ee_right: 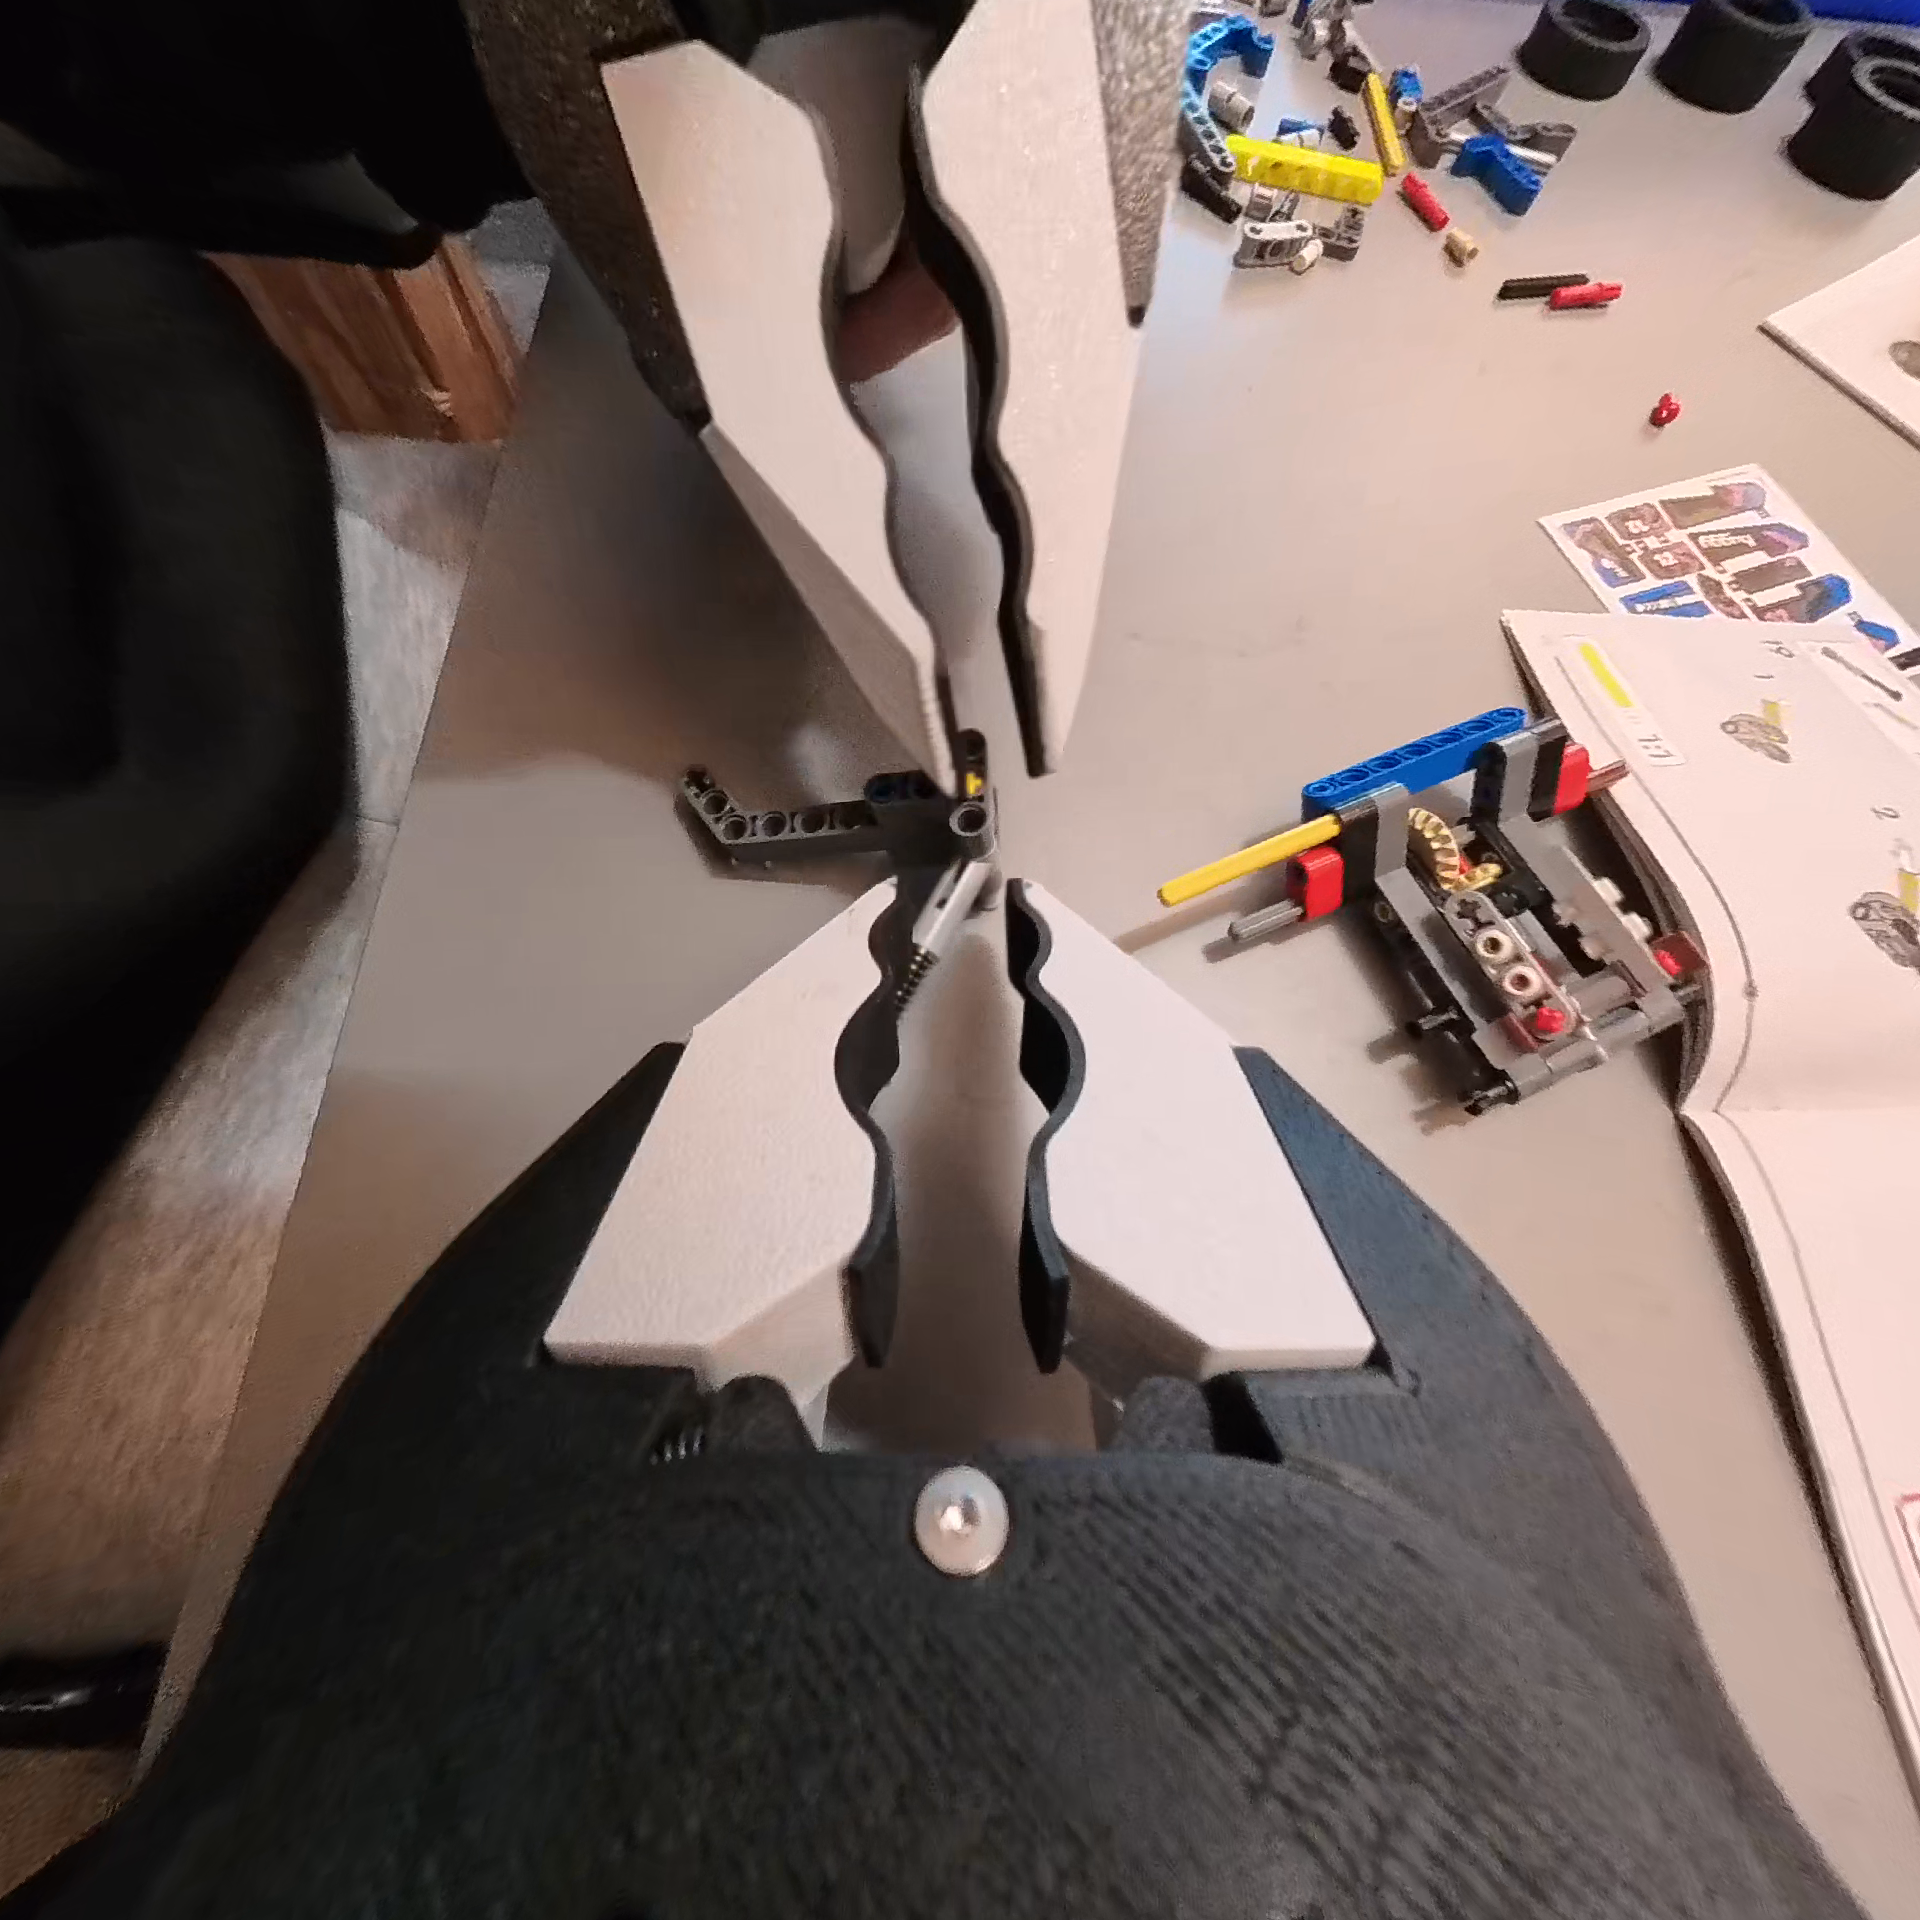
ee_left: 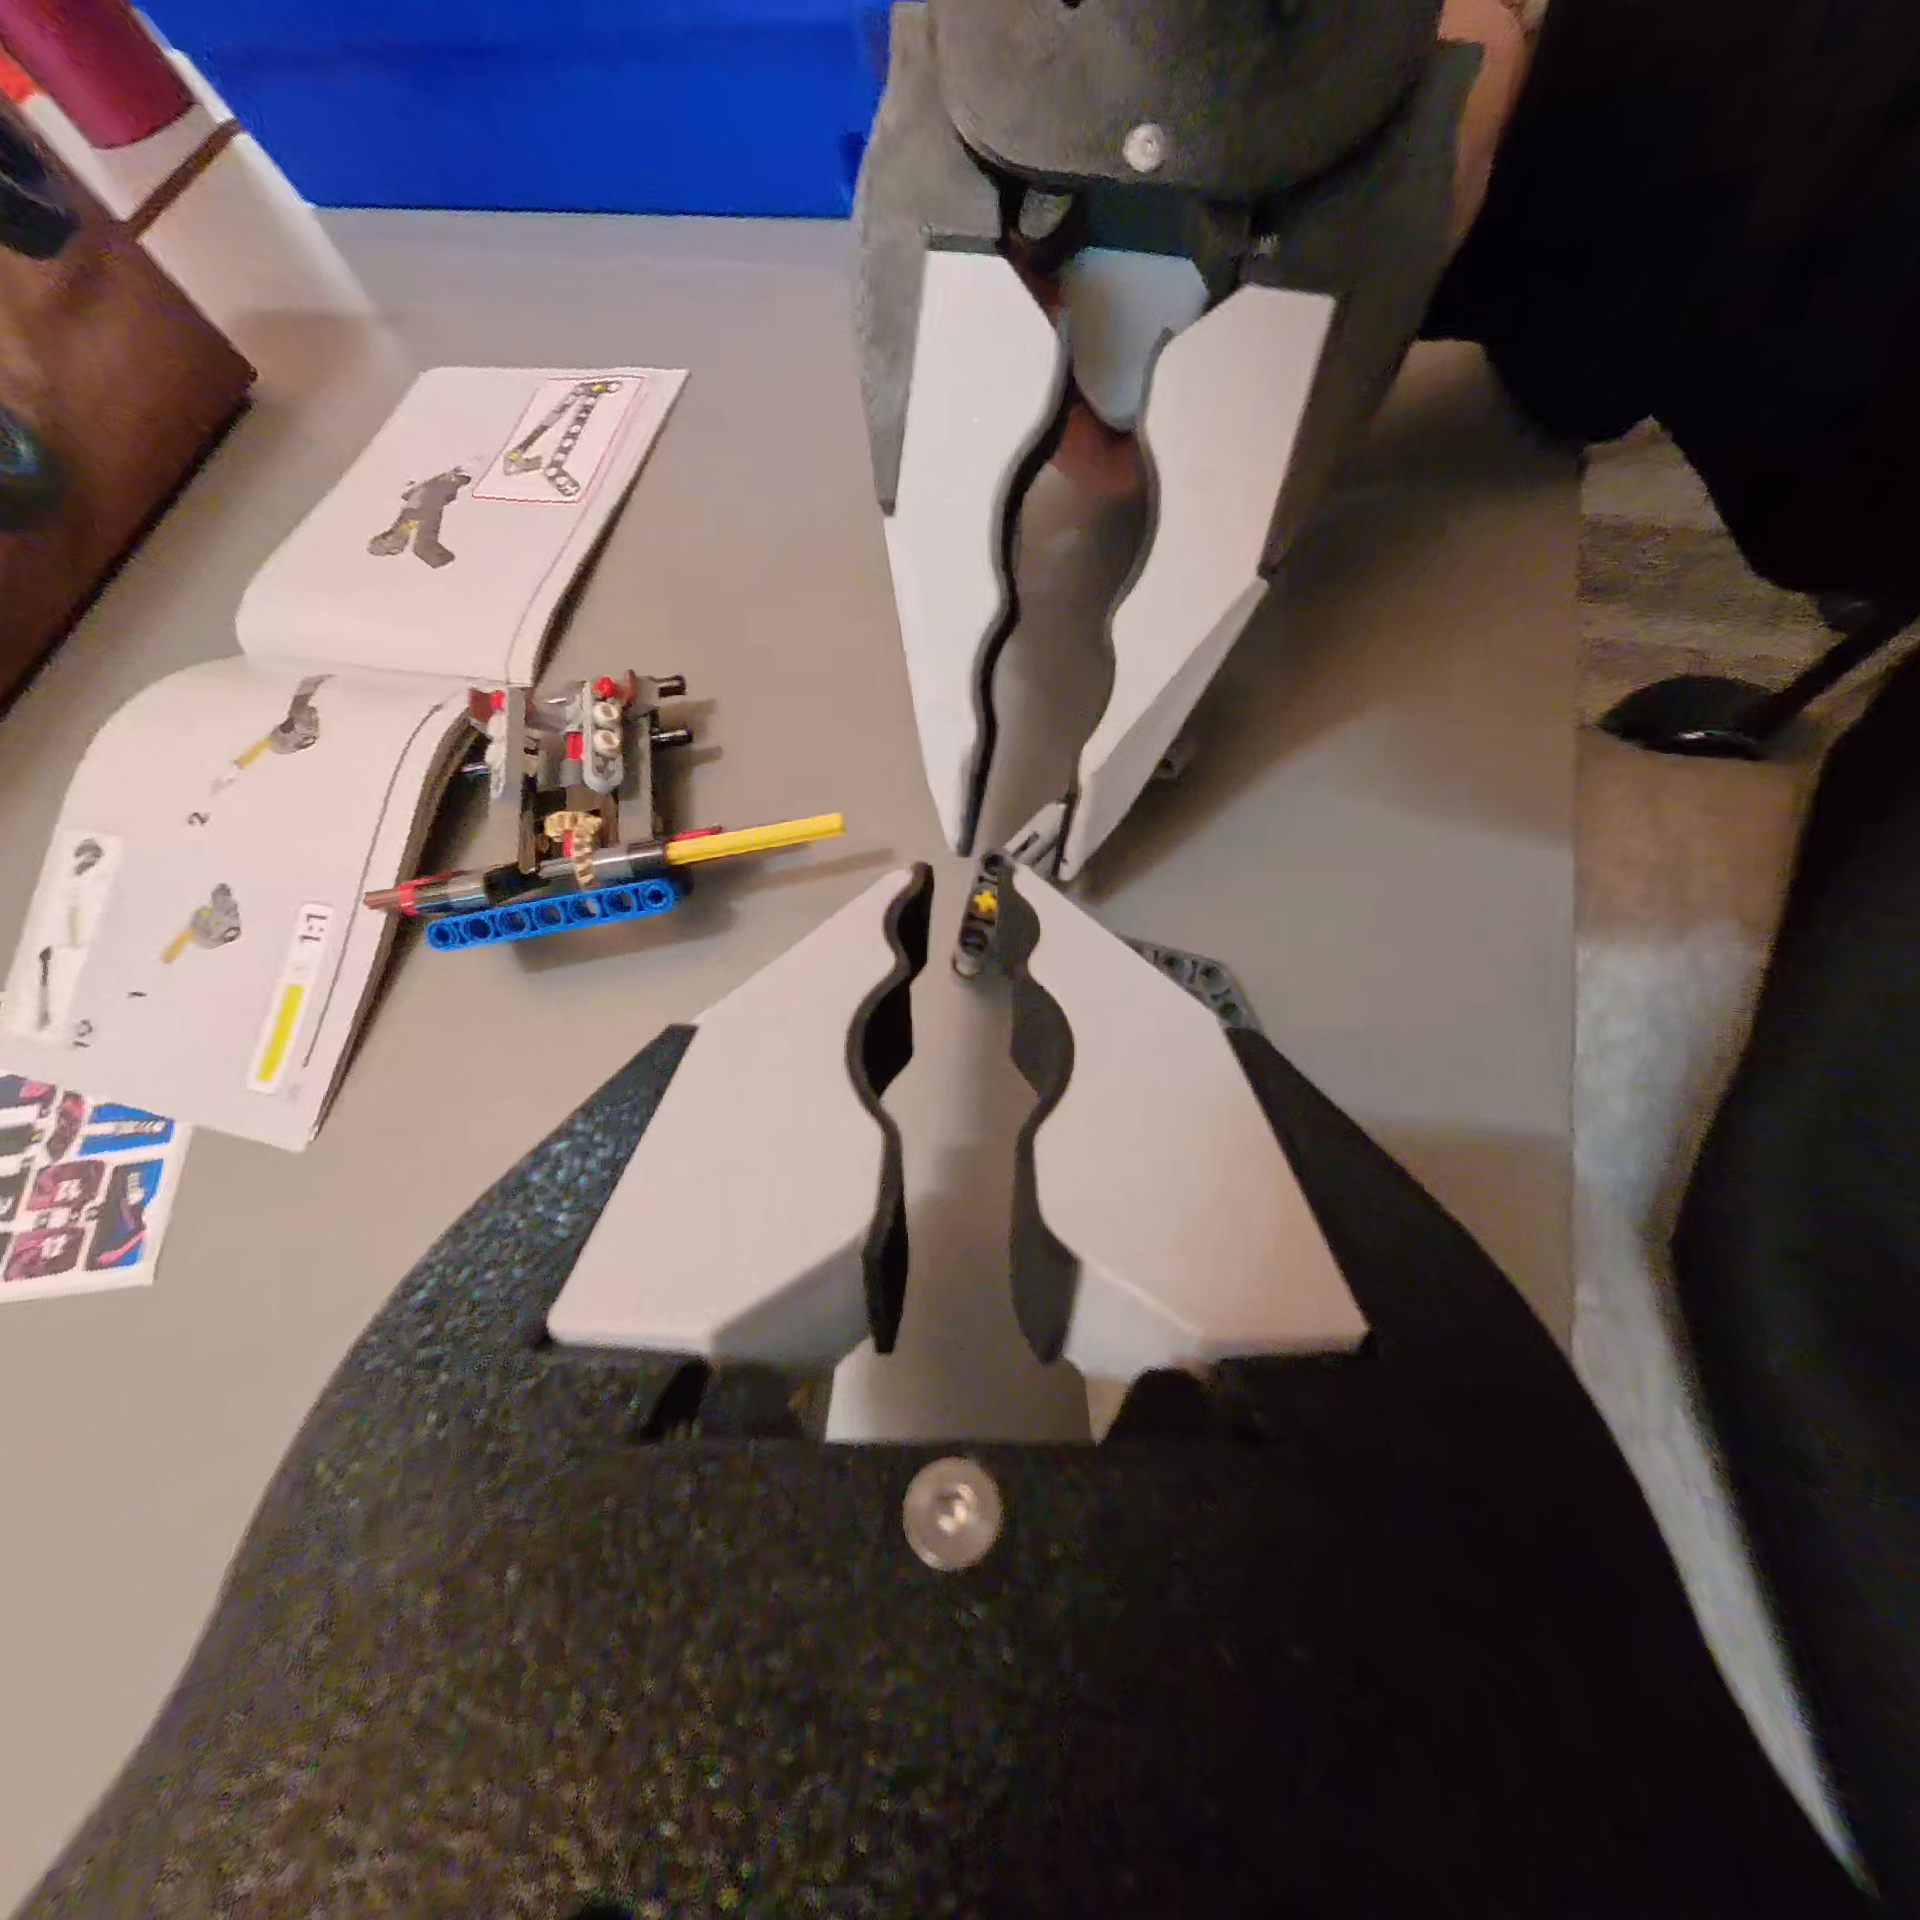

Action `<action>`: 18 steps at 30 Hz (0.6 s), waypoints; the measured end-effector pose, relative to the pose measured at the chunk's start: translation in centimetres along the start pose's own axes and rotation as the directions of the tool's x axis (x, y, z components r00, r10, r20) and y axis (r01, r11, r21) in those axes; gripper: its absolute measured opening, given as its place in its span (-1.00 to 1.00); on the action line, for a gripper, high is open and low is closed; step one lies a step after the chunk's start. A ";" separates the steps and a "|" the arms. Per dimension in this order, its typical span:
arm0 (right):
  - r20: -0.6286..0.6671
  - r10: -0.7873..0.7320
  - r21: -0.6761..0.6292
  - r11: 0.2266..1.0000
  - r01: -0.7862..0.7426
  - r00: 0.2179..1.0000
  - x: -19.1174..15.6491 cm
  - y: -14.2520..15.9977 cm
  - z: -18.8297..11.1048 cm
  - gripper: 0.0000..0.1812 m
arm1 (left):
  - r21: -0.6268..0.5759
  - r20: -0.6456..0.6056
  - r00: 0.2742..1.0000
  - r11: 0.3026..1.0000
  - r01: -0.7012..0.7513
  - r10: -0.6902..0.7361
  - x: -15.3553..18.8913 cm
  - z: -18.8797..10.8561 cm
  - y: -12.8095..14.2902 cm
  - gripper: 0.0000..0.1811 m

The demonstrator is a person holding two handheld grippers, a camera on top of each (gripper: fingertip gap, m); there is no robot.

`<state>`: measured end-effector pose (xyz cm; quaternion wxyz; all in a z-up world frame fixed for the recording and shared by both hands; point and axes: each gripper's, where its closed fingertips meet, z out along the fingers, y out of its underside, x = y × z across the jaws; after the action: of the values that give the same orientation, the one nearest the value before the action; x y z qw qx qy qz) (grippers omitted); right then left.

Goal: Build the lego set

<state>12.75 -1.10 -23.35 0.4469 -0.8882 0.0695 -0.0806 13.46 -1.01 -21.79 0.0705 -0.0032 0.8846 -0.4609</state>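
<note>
My left gripper (ee_left: 966, 878) is shut on a small dark connector with a yellow axle end (ee_left: 982, 912). The connector belongs to a dark grey bent-beam assembly (ee_right: 769, 826) held low over the grey table. My right gripper (ee_right: 956, 888) faces it tip to tip and is shut on a light grey spring piece (ee_right: 940, 920) that meets the assembly. The left gripper also shows from above in the right wrist view (ee_right: 995, 764). The right gripper shows from above in the left wrist view (ee_left: 1016, 847). A partly built model (ee_left: 592, 790) with a blue beam and a yellow axle lies nearby.
An open instruction booklet (ee_left: 260, 831) lies beside the model, with a sticker sheet (ee_left: 73, 1184) near it. Loose parts (ee_right: 1330, 166) and black tyres (ee_right: 1714, 52) sit at the far side. A blue box (ee_left: 520, 104) stands at the back. The table edge (ee_left: 1579, 831) runs close to the grippers.
</note>
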 end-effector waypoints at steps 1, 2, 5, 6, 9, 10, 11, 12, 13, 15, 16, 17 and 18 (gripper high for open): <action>0.002 -0.005 -0.008 1.000 0.005 1.000 -0.1 0.1 0.1 -0.84 | -0.003 -0.006 1.000 1.000 0.004 -0.004 0.2 0.0 0.0 -0.91; -0.006 -0.013 -0.009 1.000 0.013 1.000 0.0 0.1 0.2 -0.86 | -0.011 -0.017 1.000 1.000 0.008 -0.008 0.5 0.0 0.0 -0.91; -0.017 -0.022 -0.011 1.000 0.022 1.000 0.0 0.1 0.2 -0.89 | -0.032 -0.019 1.000 0.999 0.002 -0.003 0.8 0.2 0.1 -0.86; -0.024 -0.025 -0.011 1.000 0.024 0.999 0.1 0.1 0.2 -0.90 | -0.043 -0.005 1.000 0.999 -0.003 0.002 0.7 0.2 0.2 -0.82; -0.026 -0.030 -0.013 0.999 0.030 0.999 0.0 0.1 0.3 -0.90 | -0.063 0.022 1.000 0.998 -0.012 0.013 0.4 0.5 0.2 -0.84; -0.024 -0.031 -0.012 0.999 0.031 0.999 0.0 0.1 0.3 -0.90 | -0.077 0.023 1.000 0.997 -0.014 0.015 0.4 0.7 0.3 -0.86; -0.025 -0.031 -0.012 0.999 0.030 0.999 0.0 0.1 0.3 -0.90 | -0.086 0.020 1.000 0.996 -0.017 0.019 0.5 0.8 0.4 -0.87; -0.026 -0.030 -0.011 0.999 0.030 0.999 0.1 0.1 0.3 -0.90 | -0.093 0.021 1.000 0.995 -0.020 0.022 0.5 0.8 0.4 -0.92; -0.028 -0.032 -0.011 0.999 0.031 0.999 0.1 0.1 0.2 -0.89 | -0.100 0.028 0.999 0.995 -0.021 0.024 0.5 0.9 0.4 -0.93; -0.035 -0.027 -0.003 1.000 0.027 0.999 0.2 0.0 0.1 -0.89 | -0.104 0.043 0.998 0.994 -0.030 0.035 0.2 0.8 0.4 -0.93; -0.029 -0.013 0.008 1.000 0.013 0.999 0.2 -0.1 -0.2 -0.80 | -0.098 0.049 0.998 0.994 -0.040 0.045 0.1 0.8 0.4 -0.93; -0.020 0.013 0.016 1.000 -0.013 1.000 0.3 -0.2 -0.6 -0.76 | -0.089 0.054 0.997 0.994 -0.057 0.061 0.1 0.8 0.4 -0.94; -0.010 0.047 0.027 0.999 -0.047 0.999 0.4 -0.2 -1.1 -0.73 | -0.075 0.058 0.994 0.993 -0.089 0.093 0.1 0.7 0.3 -0.94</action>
<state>12.88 -1.90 -22.48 0.4599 -0.8799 0.0917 -0.0759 13.47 -1.39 -22.48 0.1185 0.0203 0.8973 -0.4247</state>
